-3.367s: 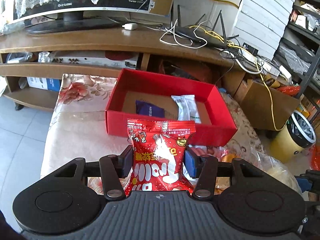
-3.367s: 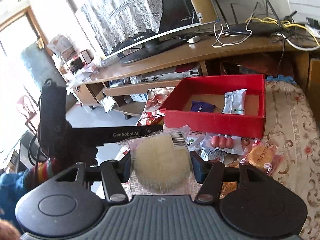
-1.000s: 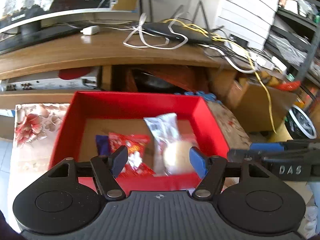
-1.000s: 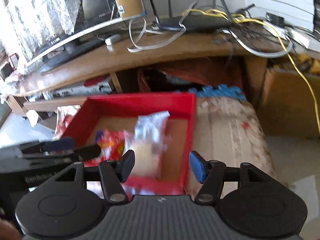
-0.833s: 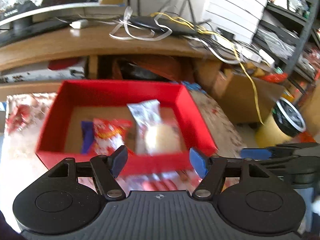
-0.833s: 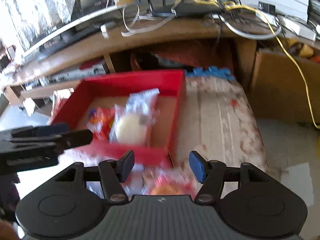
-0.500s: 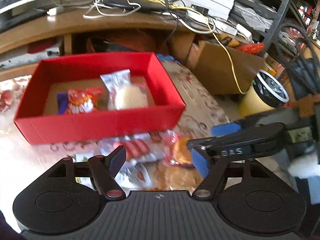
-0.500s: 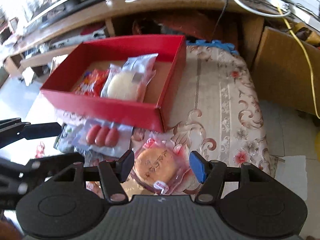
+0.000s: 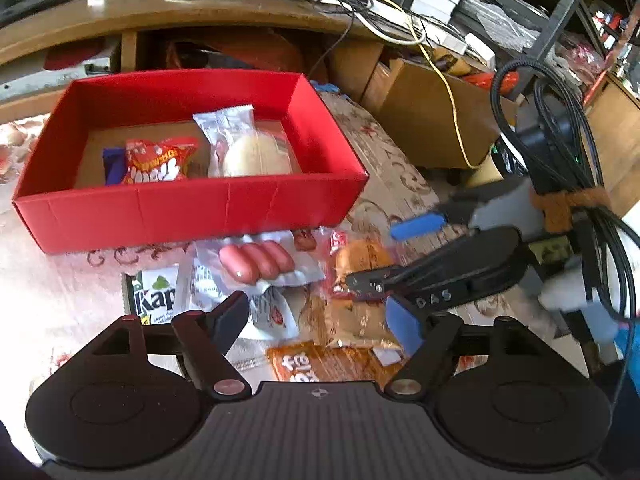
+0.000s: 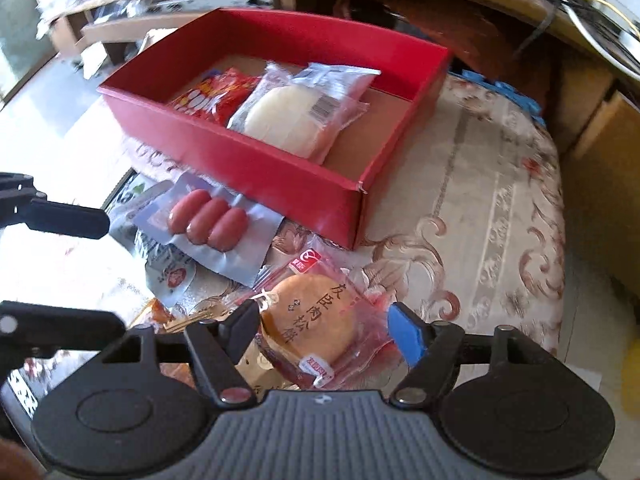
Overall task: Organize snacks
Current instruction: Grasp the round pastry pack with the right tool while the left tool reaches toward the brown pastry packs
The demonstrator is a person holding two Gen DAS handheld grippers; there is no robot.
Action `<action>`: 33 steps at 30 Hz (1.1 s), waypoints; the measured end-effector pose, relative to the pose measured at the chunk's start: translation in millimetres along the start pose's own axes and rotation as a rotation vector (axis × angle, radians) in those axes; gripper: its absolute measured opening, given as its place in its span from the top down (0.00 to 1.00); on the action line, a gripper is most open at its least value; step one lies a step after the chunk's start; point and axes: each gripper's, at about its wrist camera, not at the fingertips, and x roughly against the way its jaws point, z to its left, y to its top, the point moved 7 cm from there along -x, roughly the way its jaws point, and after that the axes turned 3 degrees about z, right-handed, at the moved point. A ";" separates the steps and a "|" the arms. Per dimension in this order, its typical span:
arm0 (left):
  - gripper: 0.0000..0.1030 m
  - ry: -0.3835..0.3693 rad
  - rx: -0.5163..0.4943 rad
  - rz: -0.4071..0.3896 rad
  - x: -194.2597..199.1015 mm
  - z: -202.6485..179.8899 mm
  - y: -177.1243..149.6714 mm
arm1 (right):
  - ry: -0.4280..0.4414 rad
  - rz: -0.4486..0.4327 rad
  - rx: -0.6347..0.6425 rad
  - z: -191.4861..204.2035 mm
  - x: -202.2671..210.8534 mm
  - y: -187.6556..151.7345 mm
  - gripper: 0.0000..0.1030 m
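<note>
The red box (image 9: pixel 188 208) holds a red snack bag (image 9: pixel 156 162), a white bun pack (image 9: pixel 256 156) and a purple packet (image 9: pixel 112 164). Loose snacks lie in front of it: a sausage pack (image 9: pixel 256 260), a round cake pack (image 10: pixel 316 316) and an orange packet (image 9: pixel 320 364). My left gripper (image 9: pixel 320 318) hovers over these packets, jaws opening, with nothing pressed between its pads. My right gripper (image 10: pixel 326 326) straddles the round cake pack, jaws opening, pads apart from it. In the left wrist view the right gripper (image 9: pixel 374 256) reaches in from the right.
A green-and-white packet (image 9: pixel 154 298) lies at the pile's left. The floral cloth (image 10: pixel 500 220) covers the low table. Behind the box a wooden TV stand (image 9: pixel 200 8) carries cables. A cardboard box (image 9: pixel 432 116) stands at the right.
The red snack bag and the white bun pack, held earlier, now lie in the red box. Both grippers drew back from the box and sank over the loose packets, jaws wider.
</note>
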 end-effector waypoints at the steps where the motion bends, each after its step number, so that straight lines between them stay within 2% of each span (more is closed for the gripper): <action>1: 0.21 -0.005 -0.005 0.005 0.3 0.5 -1.9 | 0.001 -0.001 0.021 0.2 -0.1 1.3 0.38; 6: 0.20 -0.049 -0.024 0.034 2.3 0.6 -13.2 | 0.044 0.005 0.139 7.8 3.8 3.6 0.37; 11: 0.20 -0.097 -0.057 0.075 -3.0 -4.9 -23.7 | 0.024 0.056 0.328 20.9 -10.2 8.4 0.30; 15: 0.20 -0.102 -0.075 0.099 -9.3 -3.8 -24.6 | 0.065 0.095 0.314 16.7 -27.2 21.5 0.29; 16: 0.20 -0.103 -0.083 0.102 -10.5 -3.9 -23.9 | 0.077 0.107 0.298 15.2 -31.2 20.4 0.26; 20: 0.19 -0.097 -0.138 0.116 -16.1 -10.2 -24.3 | 0.083 0.071 0.238 12.9 -27.2 5.3 0.29; 21: 0.19 -0.093 -0.160 0.122 -17.2 -14.0 -25.5 | 0.073 0.067 0.229 12.7 -24.8 0.2 0.31; 23: 0.19 -0.089 -0.218 0.136 -21.1 -23.5 -28.6 | 0.055 0.063 0.198 12.3 -17.8 -8.0 0.52; 24: 0.19 -0.088 -0.256 0.143 -22.8 -29.5 -30.9 | 0.038 0.061 0.187 10.9 -13.8 -11.6 0.55; 27: 0.19 -0.086 -0.395 0.177 -27.7 -48.1 -37.3 | 0.023 0.071 0.142 5.2 -7.4 -25.9 0.57; 30: 0.17 -0.052 -0.583 0.219 -37.6 -61.7 -40.2 | 0.024 0.061 0.112 0.9 -0.9 -37.7 0.57; 33: 0.17 -0.039 -0.699 0.289 -51.4 -63.5 -42.3 | 0.029 0.044 0.076 -3.2 5.3 -45.1 0.57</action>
